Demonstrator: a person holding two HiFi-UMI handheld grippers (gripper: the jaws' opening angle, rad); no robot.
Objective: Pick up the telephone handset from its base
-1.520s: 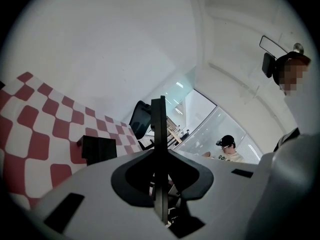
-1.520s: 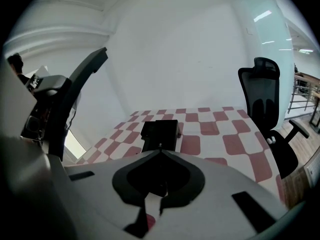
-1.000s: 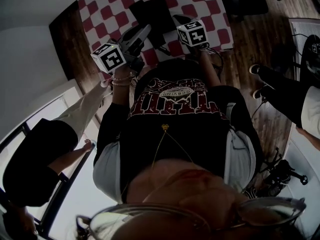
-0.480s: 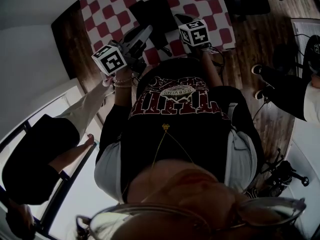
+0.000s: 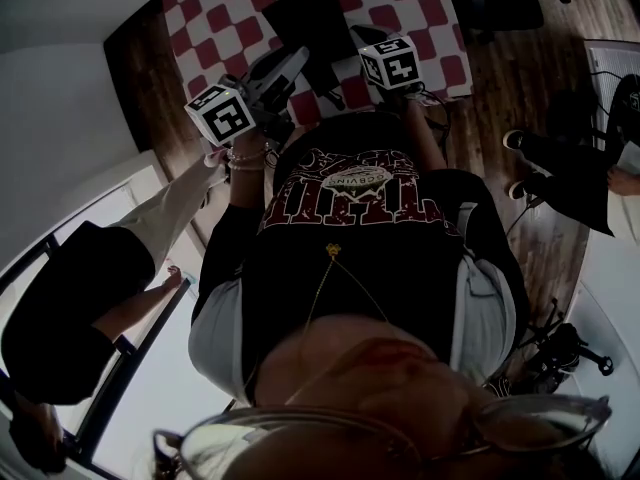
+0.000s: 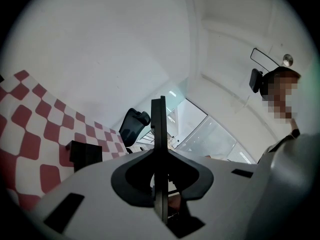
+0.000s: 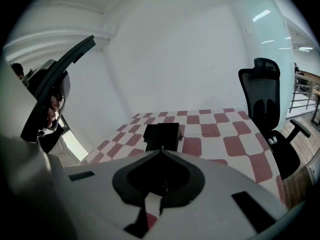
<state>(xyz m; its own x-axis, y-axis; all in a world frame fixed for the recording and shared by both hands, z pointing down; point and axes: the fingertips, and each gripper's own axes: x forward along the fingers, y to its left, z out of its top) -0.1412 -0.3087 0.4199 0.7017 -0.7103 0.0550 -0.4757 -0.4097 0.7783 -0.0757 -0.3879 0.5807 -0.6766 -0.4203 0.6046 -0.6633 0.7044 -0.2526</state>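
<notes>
The black telephone base (image 5: 318,26) sits on the red-and-white checked table (image 5: 225,18); it also shows in the right gripper view (image 7: 162,135) and the left gripper view (image 6: 86,154). The black handset (image 6: 159,149) stands edge-on between the left gripper's jaws, lifted off the base. In the right gripper view the curved handset (image 7: 55,84) hangs high at the left. My left gripper (image 5: 285,68) is shut on it. My right gripper (image 5: 358,36) hovers beside the base, jaws together (image 7: 160,151) and empty.
A black office chair (image 7: 267,109) stands at the table's right side and shows in the left gripper view too (image 6: 132,124). A bystander's legs (image 5: 150,228) are at the left, another's shoes (image 5: 520,143) at the right, and a tripod (image 5: 560,348) stands on the wooden floor.
Both grippers keep their places and the handset stays in the left one. The bystander's feet at the right have shifted a little.
</notes>
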